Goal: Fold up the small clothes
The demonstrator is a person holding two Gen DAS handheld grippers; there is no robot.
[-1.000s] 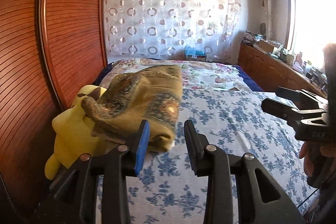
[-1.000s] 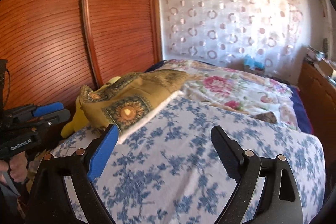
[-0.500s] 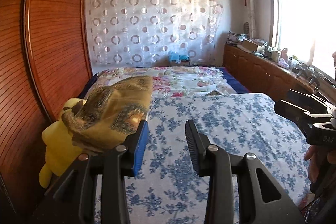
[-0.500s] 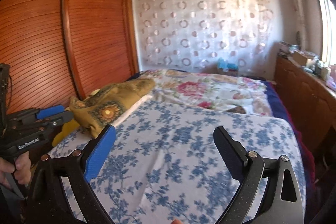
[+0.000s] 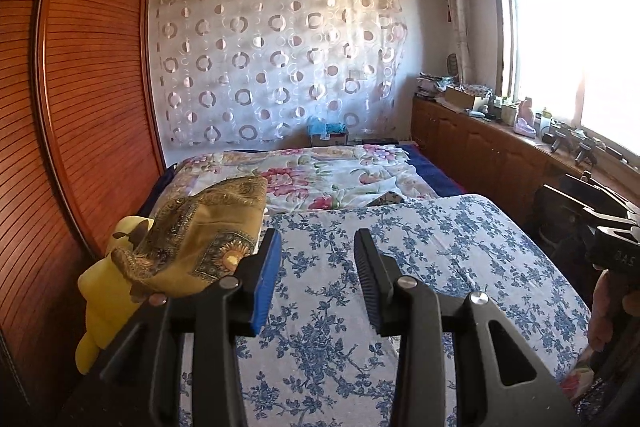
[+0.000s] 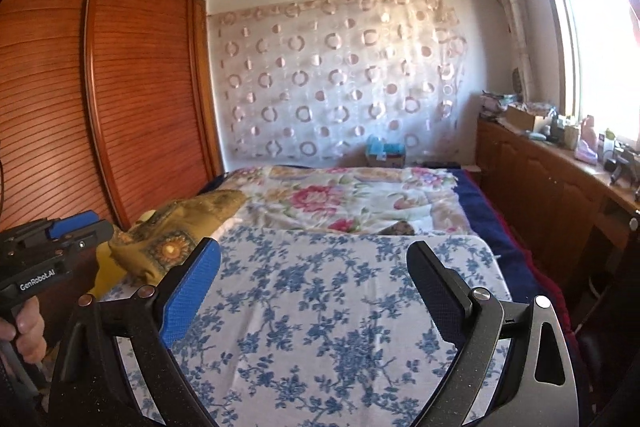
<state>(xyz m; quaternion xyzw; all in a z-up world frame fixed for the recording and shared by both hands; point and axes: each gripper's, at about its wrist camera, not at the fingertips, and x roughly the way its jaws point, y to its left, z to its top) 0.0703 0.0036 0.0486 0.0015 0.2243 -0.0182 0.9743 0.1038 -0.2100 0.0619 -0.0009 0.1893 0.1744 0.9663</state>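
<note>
A mustard-gold patterned garment [image 5: 200, 239] lies folded on the left edge of the bed, partly over a yellow plush toy [image 5: 104, 291]; it also shows in the right wrist view [image 6: 176, 231]. My left gripper [image 5: 316, 267] is open and empty, held above the blue-flowered sheet [image 5: 400, 267], to the right of the garment and apart from it. My right gripper [image 6: 316, 283] is wide open and empty above the same sheet [image 6: 320, 307]. Each gripper shows at the edge of the other's view: the left one [image 6: 52, 247], the right one [image 5: 592, 223].
A wooden slatted wardrobe [image 5: 80, 107] stands along the bed's left side. A pink-flowered cover [image 5: 320, 175] lies over the far half of the bed. A wooden cabinet [image 5: 500, 155] with clutter runs under the window on the right. A circle-patterned curtain [image 5: 280, 67] hangs behind.
Both grippers have drawn back and risen away from the garment, so more of the room shows. The garment stays on the plush toy. Both stay open.
</note>
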